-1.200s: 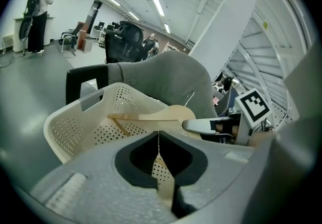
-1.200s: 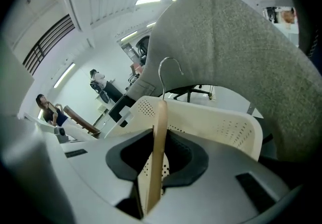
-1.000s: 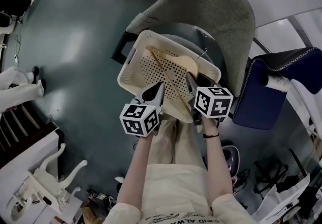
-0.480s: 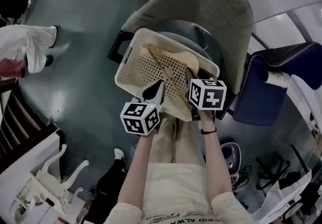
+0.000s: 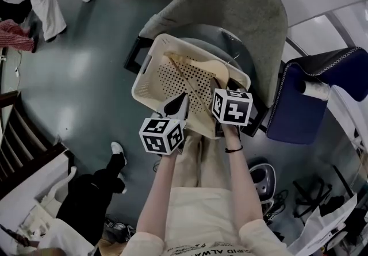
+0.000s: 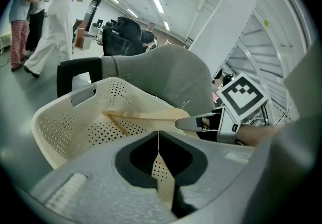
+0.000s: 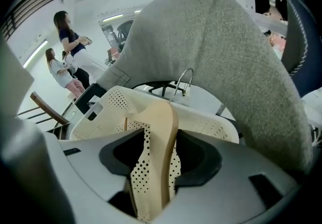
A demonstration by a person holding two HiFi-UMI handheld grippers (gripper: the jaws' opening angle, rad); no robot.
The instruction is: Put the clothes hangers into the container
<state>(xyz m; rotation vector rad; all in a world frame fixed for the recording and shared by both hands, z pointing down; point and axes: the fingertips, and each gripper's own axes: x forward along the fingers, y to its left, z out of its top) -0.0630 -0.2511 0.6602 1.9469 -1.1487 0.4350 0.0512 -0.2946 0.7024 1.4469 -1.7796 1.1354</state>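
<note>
Now the right gripper is opening around the hanger; left gripper closed.

No legible text or labels

The container is matt cream plastic, punched all over with small round holes. The hanger is pale, smooth wood with a faint satin sheen; its hook is shiny metal wire. The chair back is rough, felt-like grey cloth. The floor is smooth, dark and glossy.
</note>
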